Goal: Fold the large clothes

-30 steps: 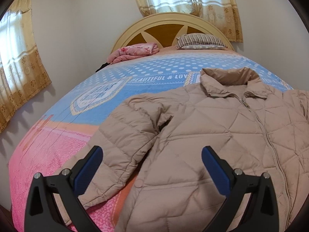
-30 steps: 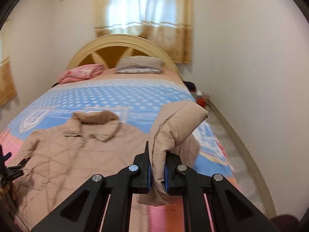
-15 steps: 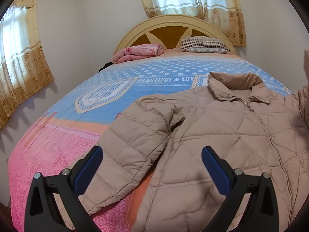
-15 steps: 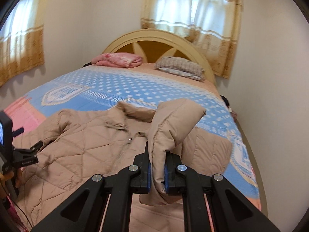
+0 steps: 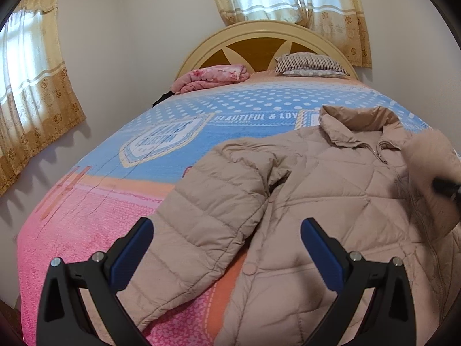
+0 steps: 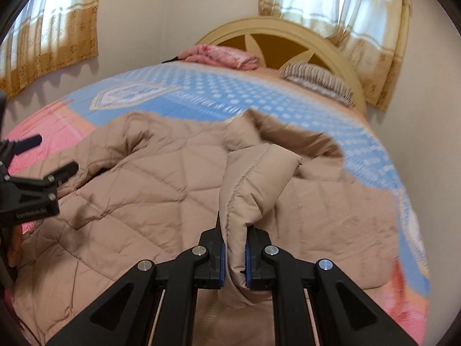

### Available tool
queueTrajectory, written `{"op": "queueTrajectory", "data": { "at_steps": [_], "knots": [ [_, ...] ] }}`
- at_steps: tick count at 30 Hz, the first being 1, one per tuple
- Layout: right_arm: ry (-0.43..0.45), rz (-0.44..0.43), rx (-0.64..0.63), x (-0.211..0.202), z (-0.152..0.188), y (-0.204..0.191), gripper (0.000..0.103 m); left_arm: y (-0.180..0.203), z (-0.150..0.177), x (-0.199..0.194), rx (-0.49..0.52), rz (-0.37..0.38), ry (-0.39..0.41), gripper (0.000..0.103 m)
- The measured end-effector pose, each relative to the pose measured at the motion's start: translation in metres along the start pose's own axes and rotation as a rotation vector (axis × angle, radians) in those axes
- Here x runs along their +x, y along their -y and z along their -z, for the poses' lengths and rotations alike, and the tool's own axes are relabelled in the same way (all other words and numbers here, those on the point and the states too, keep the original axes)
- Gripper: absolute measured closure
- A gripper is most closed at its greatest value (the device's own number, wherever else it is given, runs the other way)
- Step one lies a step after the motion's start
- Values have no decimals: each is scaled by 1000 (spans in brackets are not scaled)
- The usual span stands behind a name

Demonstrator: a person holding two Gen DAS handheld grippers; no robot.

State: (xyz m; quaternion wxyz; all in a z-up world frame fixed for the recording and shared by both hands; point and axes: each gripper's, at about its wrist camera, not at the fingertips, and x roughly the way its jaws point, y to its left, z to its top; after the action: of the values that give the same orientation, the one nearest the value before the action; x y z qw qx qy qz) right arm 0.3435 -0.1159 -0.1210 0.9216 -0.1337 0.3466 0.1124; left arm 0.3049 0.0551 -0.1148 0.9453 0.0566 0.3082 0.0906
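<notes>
Between right hand-held gripper (image 6: 234, 255) pads, jacket sleeve (image 6: 253, 178)

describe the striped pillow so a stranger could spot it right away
Start at the arched cream headboard at the bed's far end. Two soft things lie at its foot: the pillow is the right one, brown-and-white striped, unlike the pink floral folded blanket beside it.

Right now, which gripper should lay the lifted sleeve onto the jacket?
Right. The right gripper is shut on the sleeve, holding it above the jacket front. The left gripper is open and empty over the other sleeve.
</notes>
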Motion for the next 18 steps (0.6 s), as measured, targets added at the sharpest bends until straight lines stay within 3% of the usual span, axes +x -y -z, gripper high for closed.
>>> {"op": "queueTrajectory", "data": {
  "at_steps": [11,13,14,15,18],
  "knots": [
    [-78,-111,143,55,17,-11,91,4,-3,5,17,-17,-11,0],
    [-80,-175,178,50,18,-8,69,7,-4,5,22,-18,-15,0],
    [-70,-228,199,41,19,-5,45,8,-5,3,24,-17,-8,0],
    [-36,-281,224,24,20,0,38,8,-6,1,24,-20,-3,0],
    [65,-338,278,-21,24,23,38,8,-11,-3,18,-17,5,0]
  ]
}}
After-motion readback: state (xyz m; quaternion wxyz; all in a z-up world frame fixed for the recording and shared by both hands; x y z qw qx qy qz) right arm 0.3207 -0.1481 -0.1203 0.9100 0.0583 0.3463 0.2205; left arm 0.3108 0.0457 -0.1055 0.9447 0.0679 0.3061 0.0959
